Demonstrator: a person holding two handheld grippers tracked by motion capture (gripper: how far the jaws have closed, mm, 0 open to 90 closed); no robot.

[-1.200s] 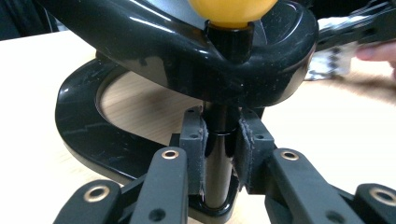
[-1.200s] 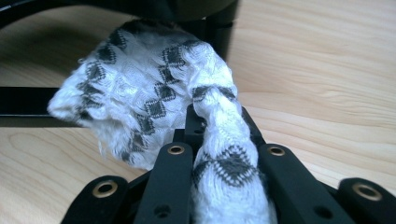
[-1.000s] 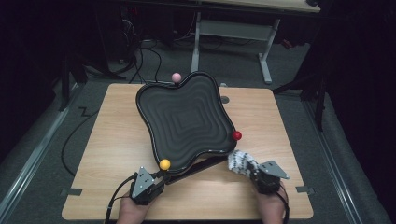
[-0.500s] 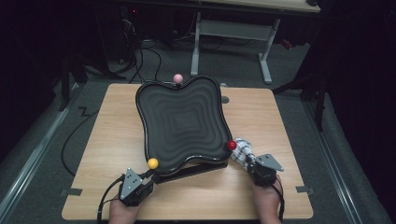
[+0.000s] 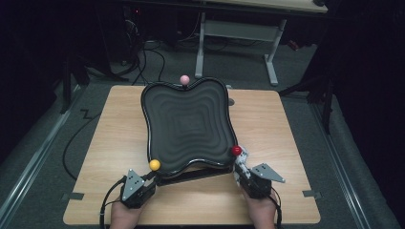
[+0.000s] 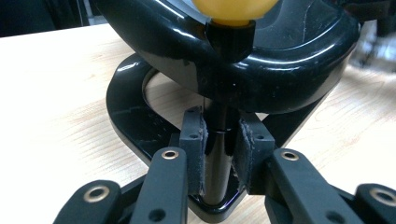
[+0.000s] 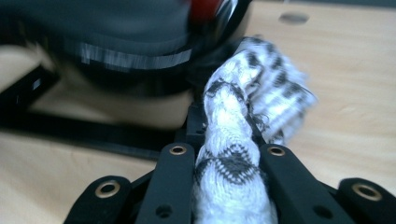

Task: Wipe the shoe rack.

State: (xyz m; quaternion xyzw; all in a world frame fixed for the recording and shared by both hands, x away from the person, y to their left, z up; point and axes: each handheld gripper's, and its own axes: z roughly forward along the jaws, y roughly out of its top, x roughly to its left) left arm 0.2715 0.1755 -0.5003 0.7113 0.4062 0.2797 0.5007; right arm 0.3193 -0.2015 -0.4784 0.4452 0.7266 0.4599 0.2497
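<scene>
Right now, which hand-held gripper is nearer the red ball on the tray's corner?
Right. The right hand-held gripper, gripping a patterned cloth, sits just below the red ball. The left hand-held gripper is across the black tray, clamped on the post under the yellow ball.

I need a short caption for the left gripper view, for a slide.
Left gripper shut on the black post under the yellow ball, below the glossy black tray.

No readable text, labels, brands, numbers or signs on any surface in view
</scene>
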